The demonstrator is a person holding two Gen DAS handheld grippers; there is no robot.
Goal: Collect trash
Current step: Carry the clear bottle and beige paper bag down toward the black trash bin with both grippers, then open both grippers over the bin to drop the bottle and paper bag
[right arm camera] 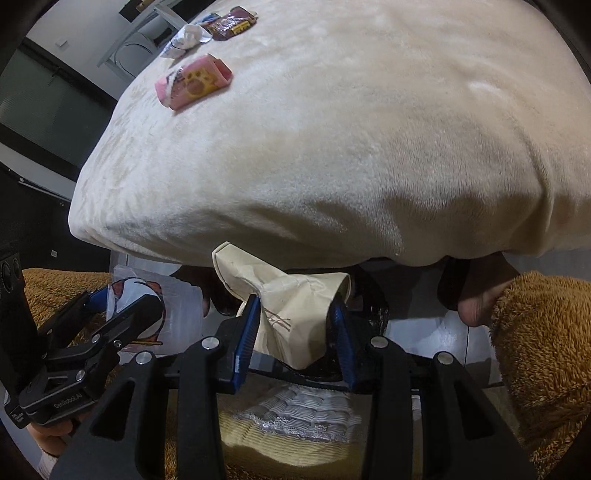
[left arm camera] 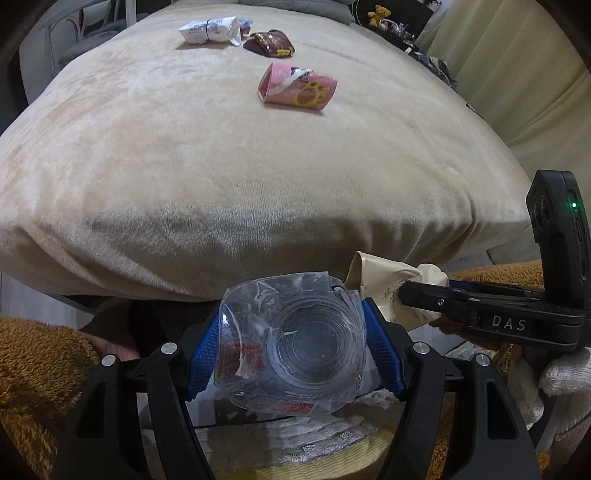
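My left gripper (left arm camera: 293,345) is shut on a crushed clear plastic cup (left arm camera: 295,343), held in front of the near edge of a beige bed (left arm camera: 221,177). My right gripper (right arm camera: 295,332) is shut on a crumpled beige paper bag (right arm camera: 291,306); that bag also shows in the left wrist view (left arm camera: 388,284). On the bed lie a pink wrapper (left arm camera: 297,87) (right arm camera: 192,82), a brown wrapper (left arm camera: 271,43) (right arm camera: 231,24) and a white crumpled wrapper (left arm camera: 212,29) (right arm camera: 186,38), all far from both grippers.
The right gripper's body (left arm camera: 517,317) is close on the right of the left one. Brown fleece sleeves (right arm camera: 543,350) flank both views. A striped cloth (right arm camera: 295,413) lies below. A teddy bear (left arm camera: 378,14) and clutter sit behind the bed.
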